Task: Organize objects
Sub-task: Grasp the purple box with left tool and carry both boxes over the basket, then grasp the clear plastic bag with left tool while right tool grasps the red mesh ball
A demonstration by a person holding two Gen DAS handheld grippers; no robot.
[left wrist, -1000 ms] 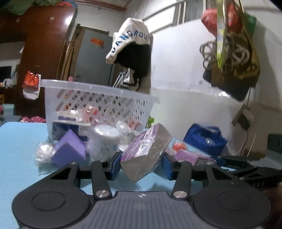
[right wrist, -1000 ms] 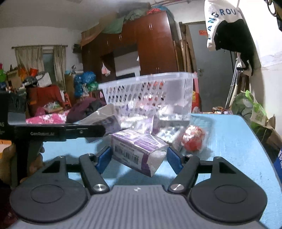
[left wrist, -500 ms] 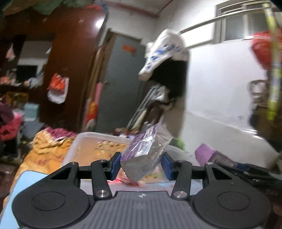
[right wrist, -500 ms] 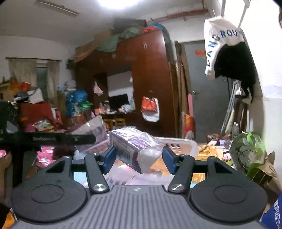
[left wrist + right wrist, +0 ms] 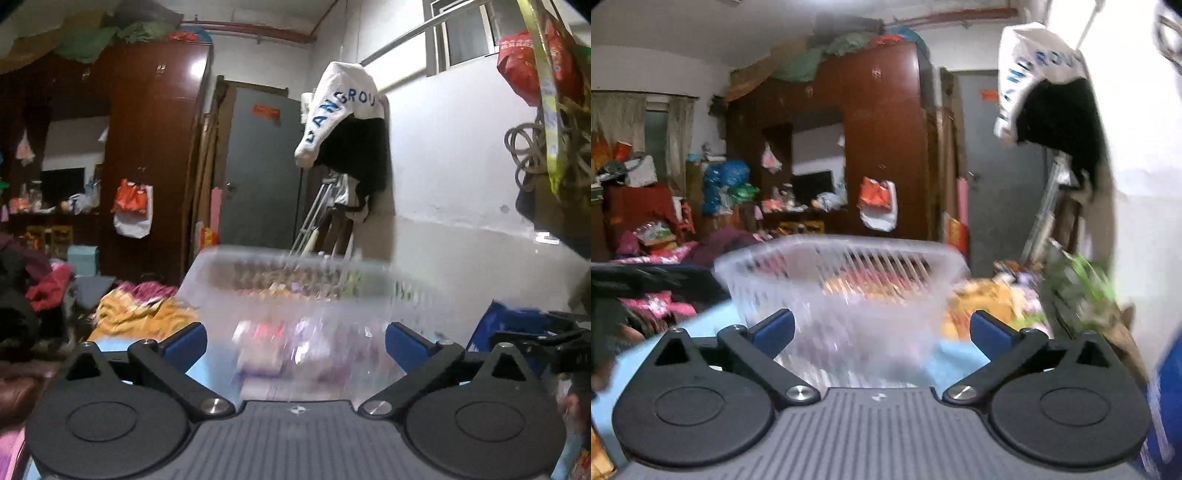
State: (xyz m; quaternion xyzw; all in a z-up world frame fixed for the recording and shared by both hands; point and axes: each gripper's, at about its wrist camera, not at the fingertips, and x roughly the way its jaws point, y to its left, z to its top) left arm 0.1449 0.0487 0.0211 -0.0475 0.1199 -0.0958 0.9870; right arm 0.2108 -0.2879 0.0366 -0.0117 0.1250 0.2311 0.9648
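Ahead, the white latticed basket (image 5: pixel 295 280) stands on the blue table (image 5: pixel 701 325), light, thin-walled and springy; its stiff rim looks the safest hold. Blurred packets (image 5: pixel 266 354) inside appear light and crinkly. Both the left gripper (image 5: pixel 295 341) and right gripper (image 5: pixel 882 332) are opening, nothing between their jaws.

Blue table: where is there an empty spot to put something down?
Bare blue table shows left of the white basket, and another strip at its right. The basket's inside looks crowded with blurred packets. Both grippers' jaws are opening, with nothing between them.
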